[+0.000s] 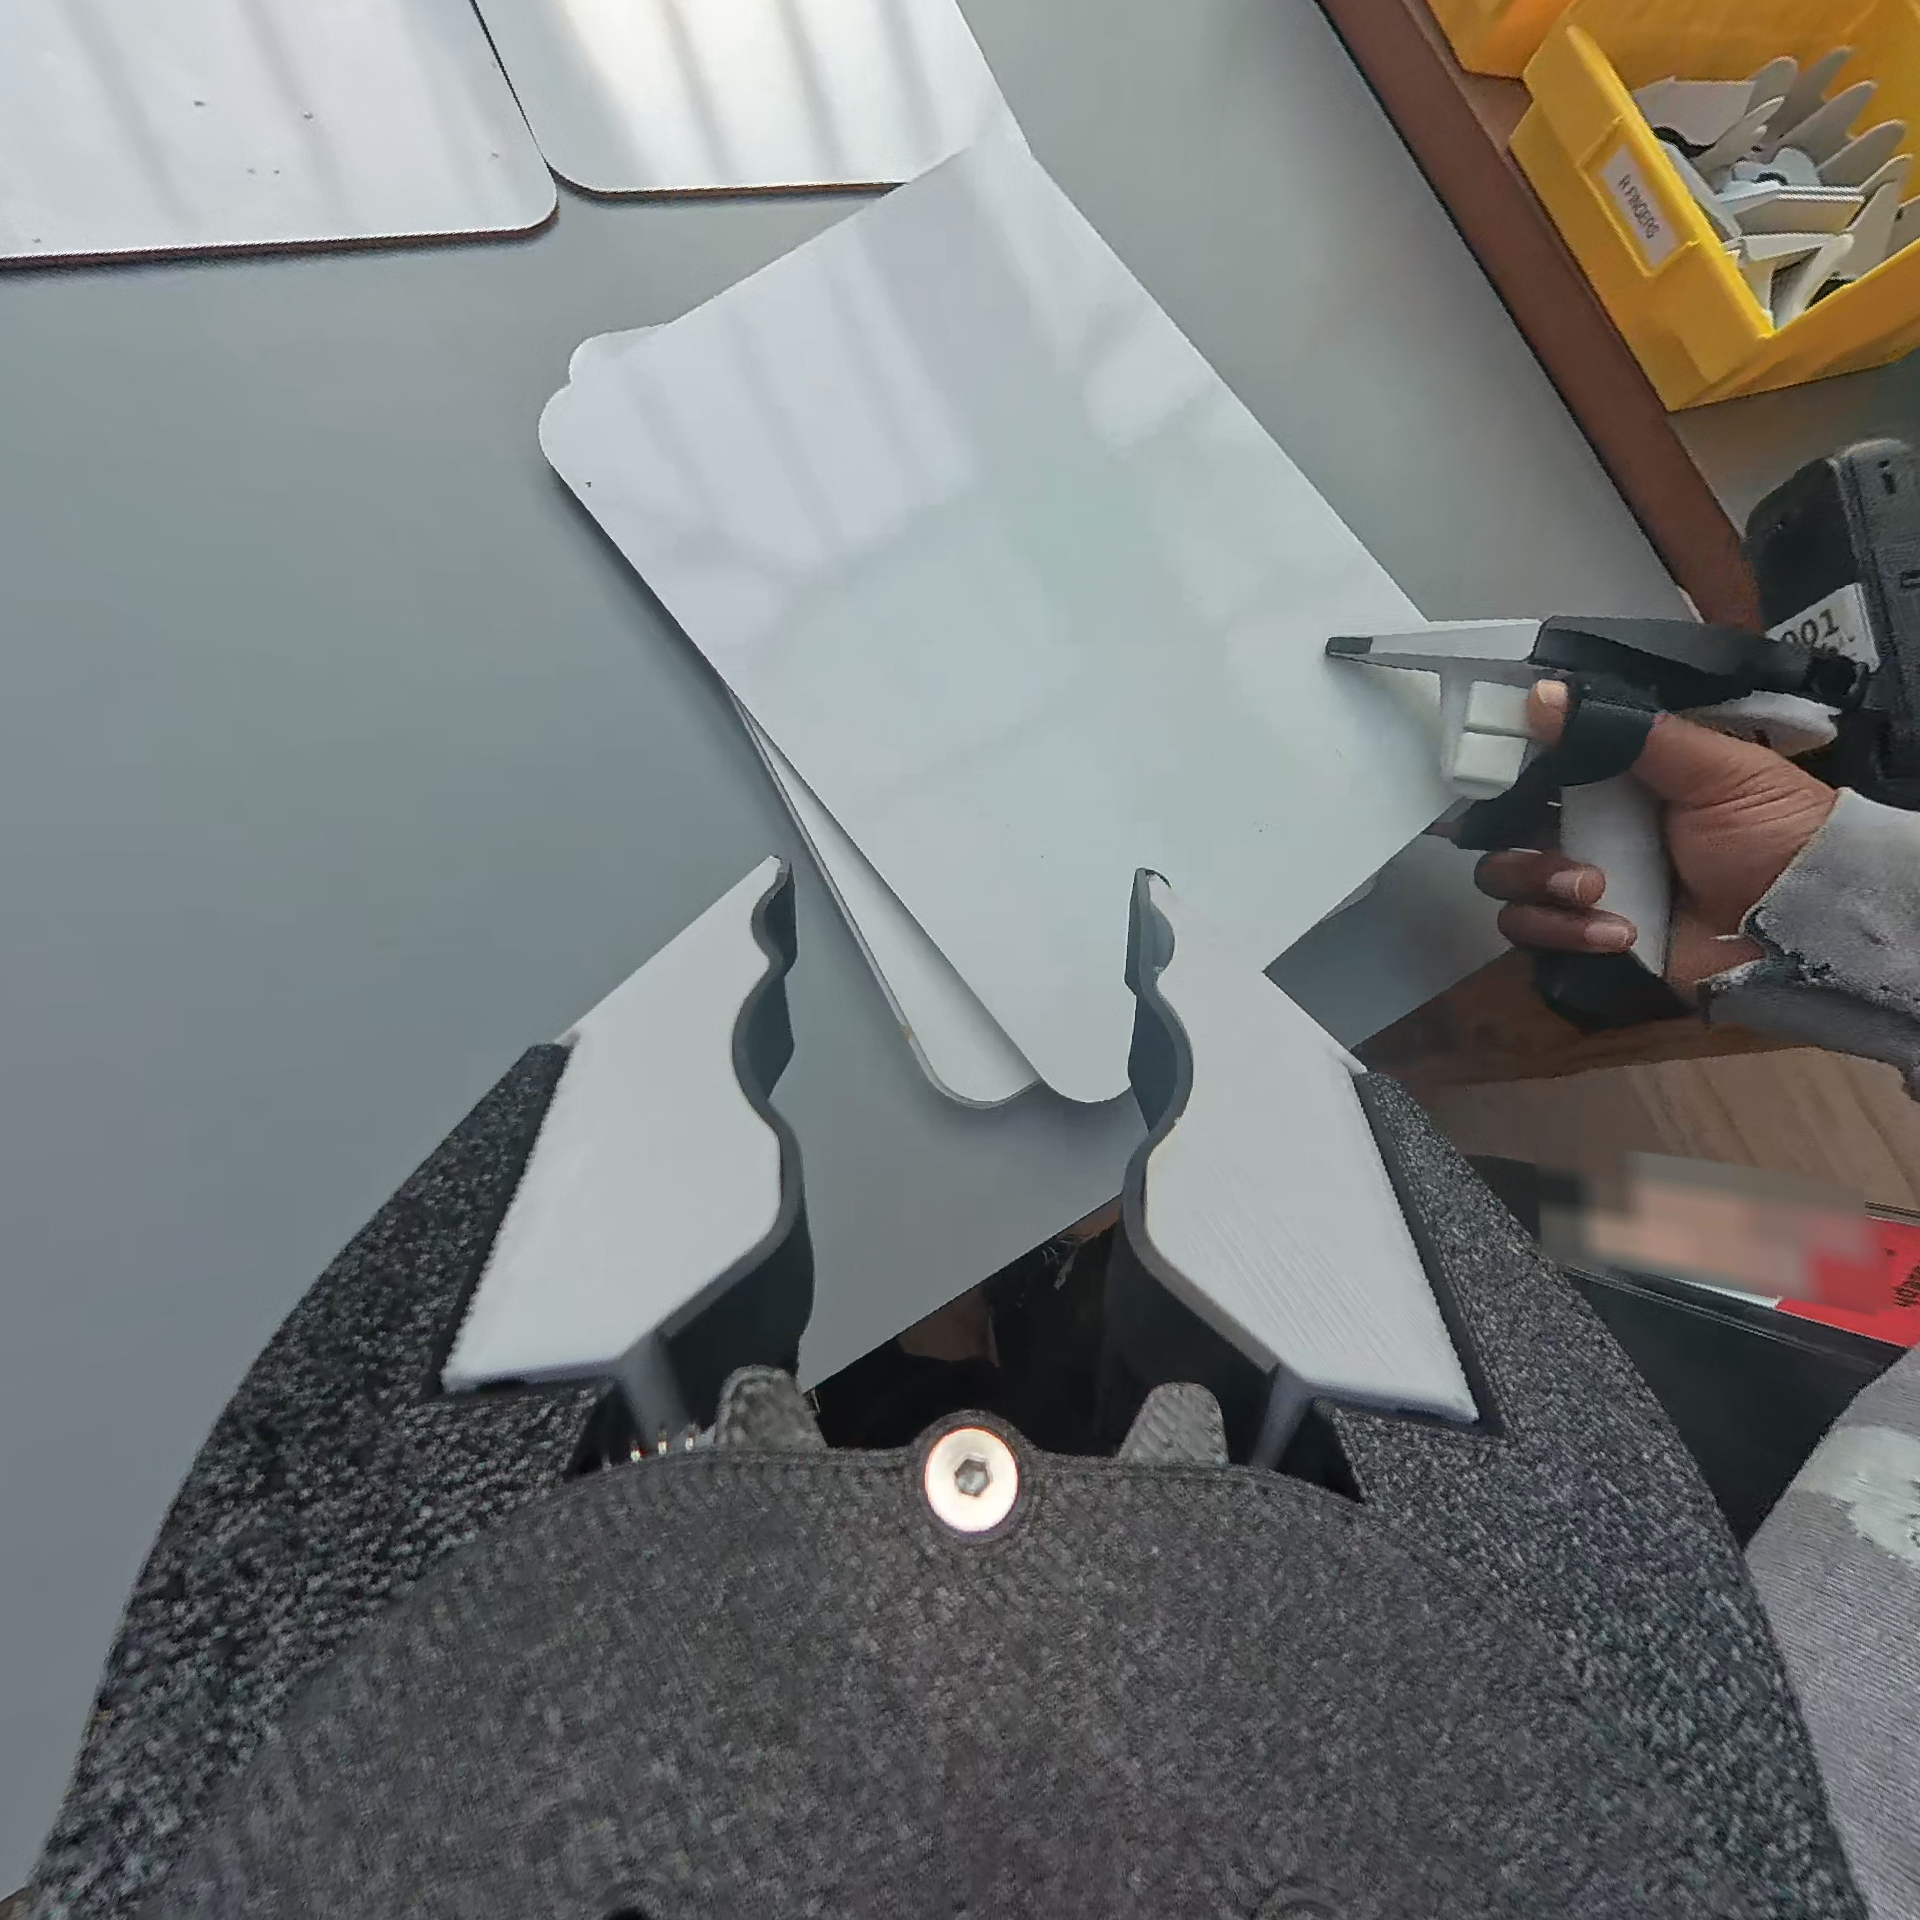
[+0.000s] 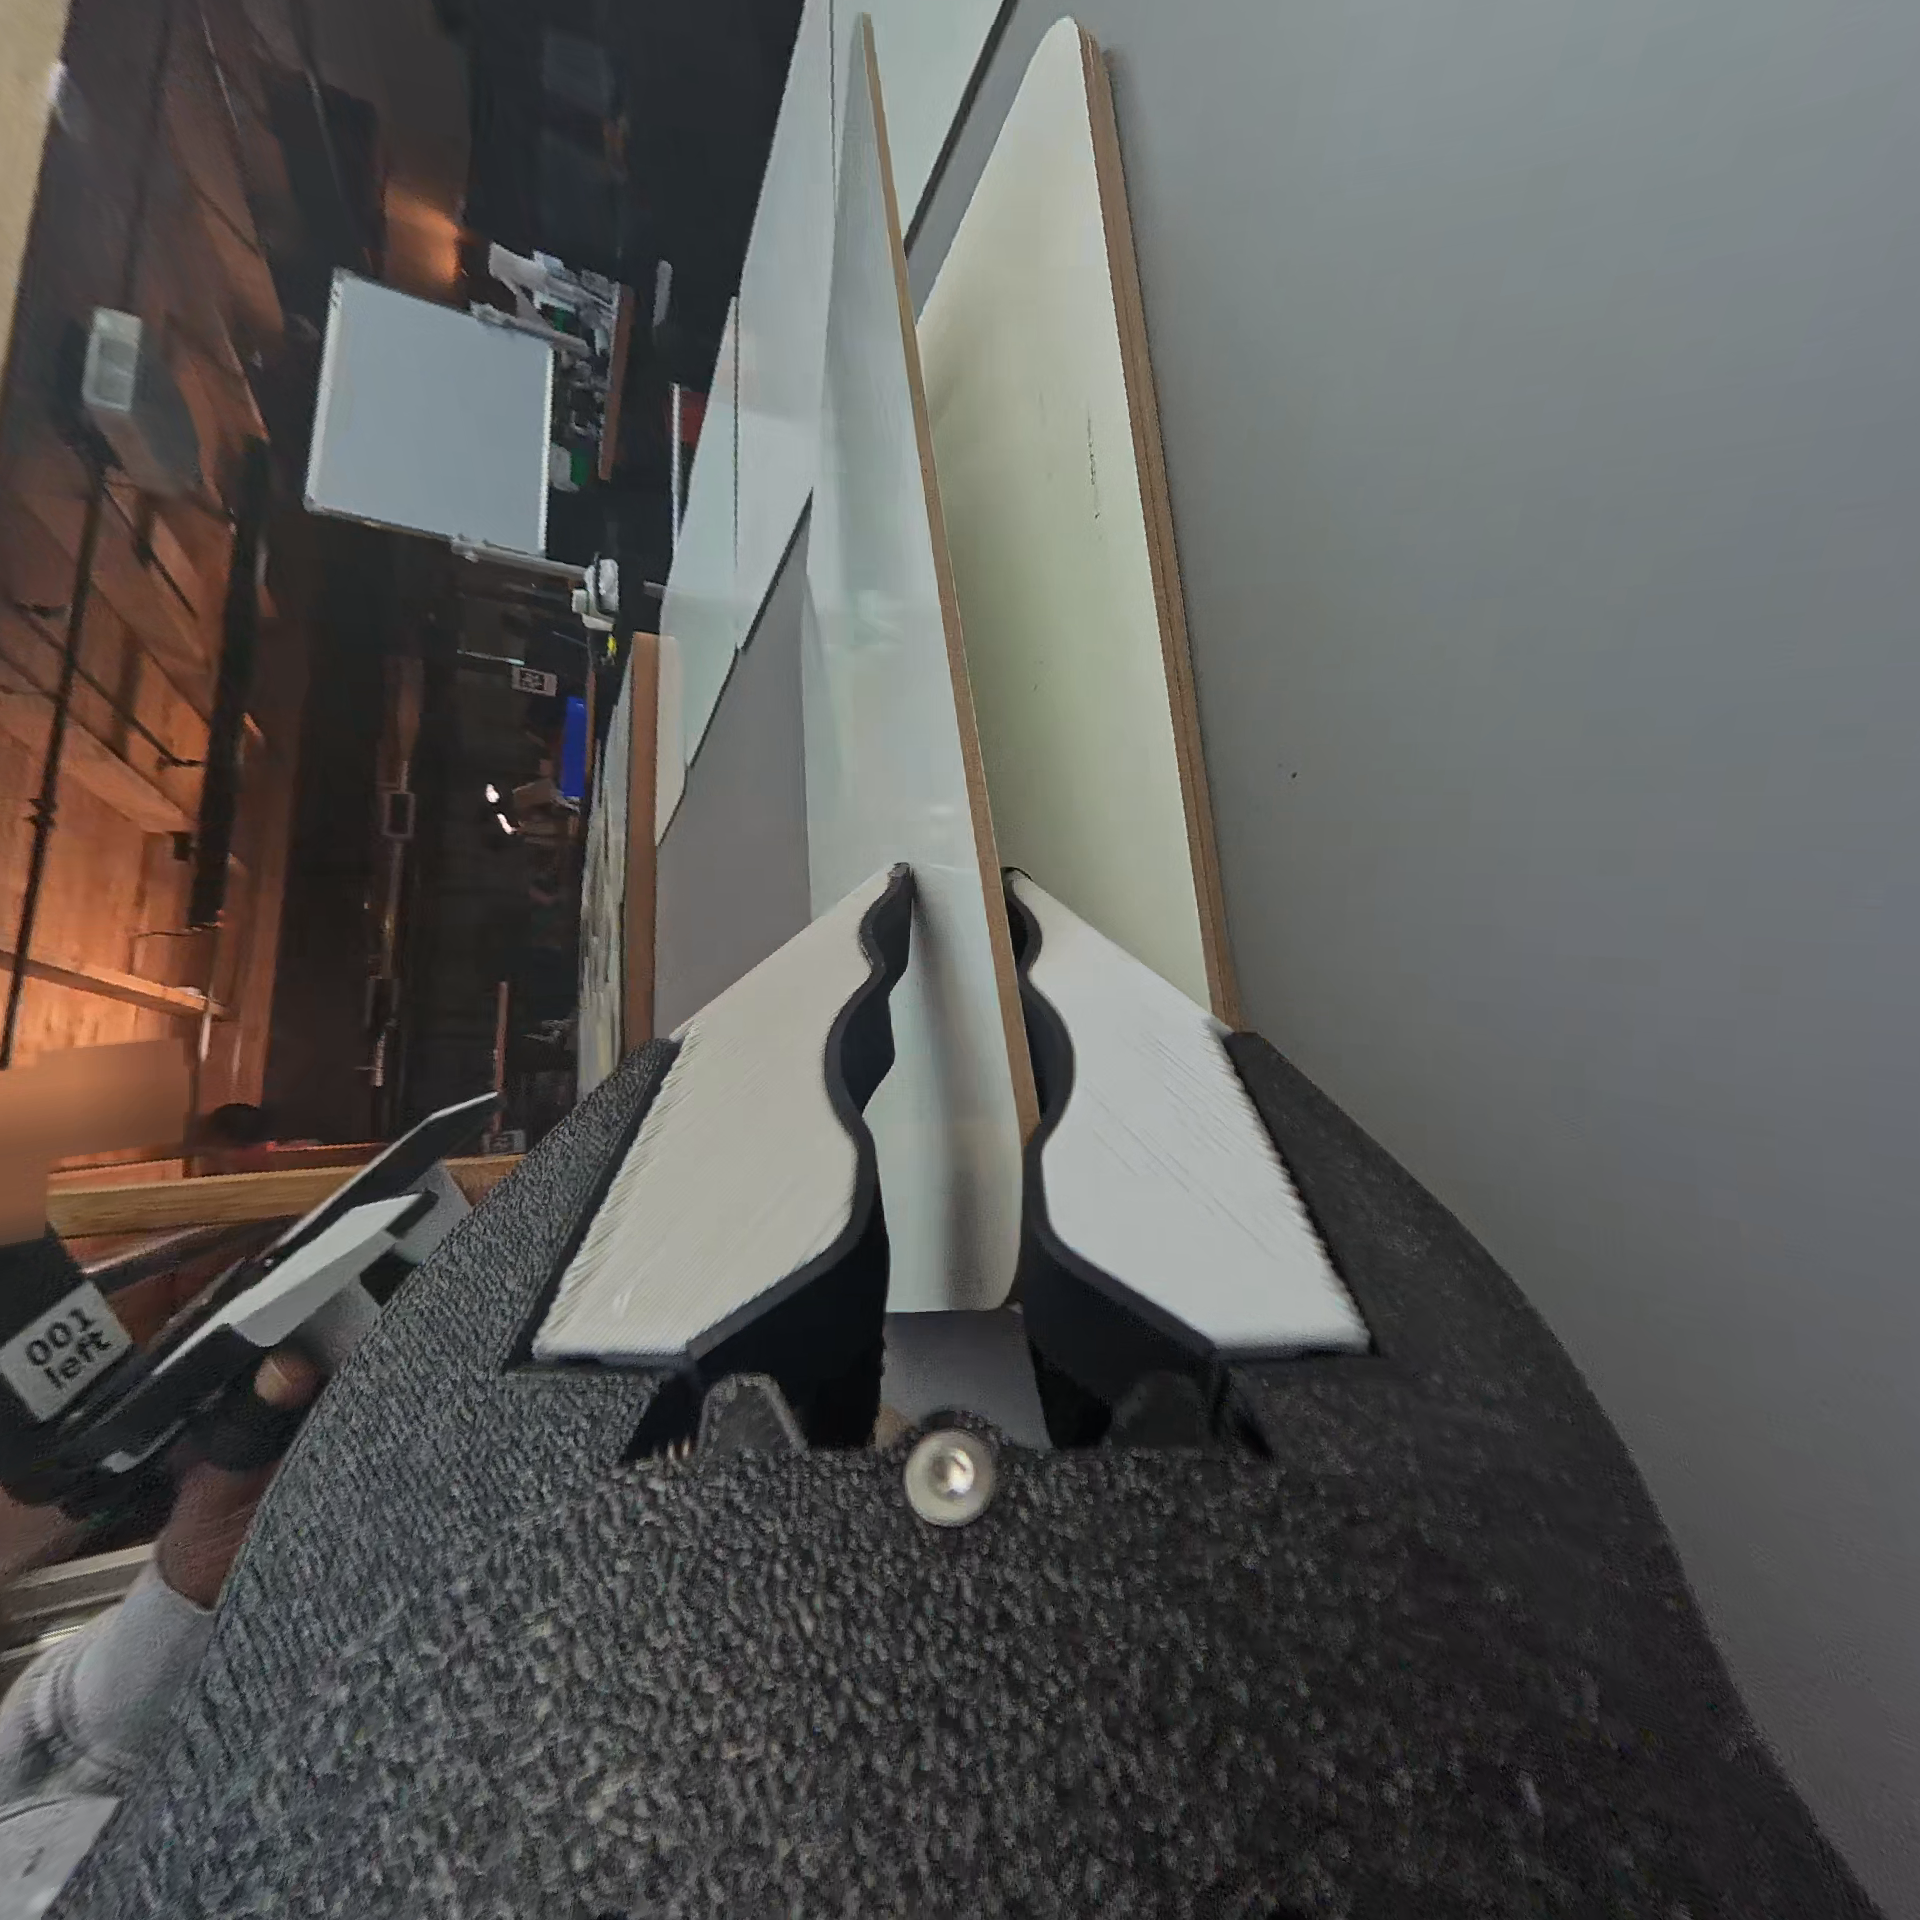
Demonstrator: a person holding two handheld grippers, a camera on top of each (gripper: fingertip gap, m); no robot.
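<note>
Two grippers: your right gripper (image 2: 956,883) is clamped on the top board's (image 1: 1018,623) raised edge; your left gripper (image 1: 961,883), jaws apart, hovers at its near corner.

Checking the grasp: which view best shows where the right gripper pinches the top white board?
Right wrist view: the right gripper is shut on the top white board's brown edge. Left wrist view shows the board's whole face, with that gripper small at its edge.

We see a grey table (image 1: 260,623) with a wooden edge (image 1: 1507,260), and behind it a dim room with brick walls (image 2: 94,831) in warm orange light.
</note>
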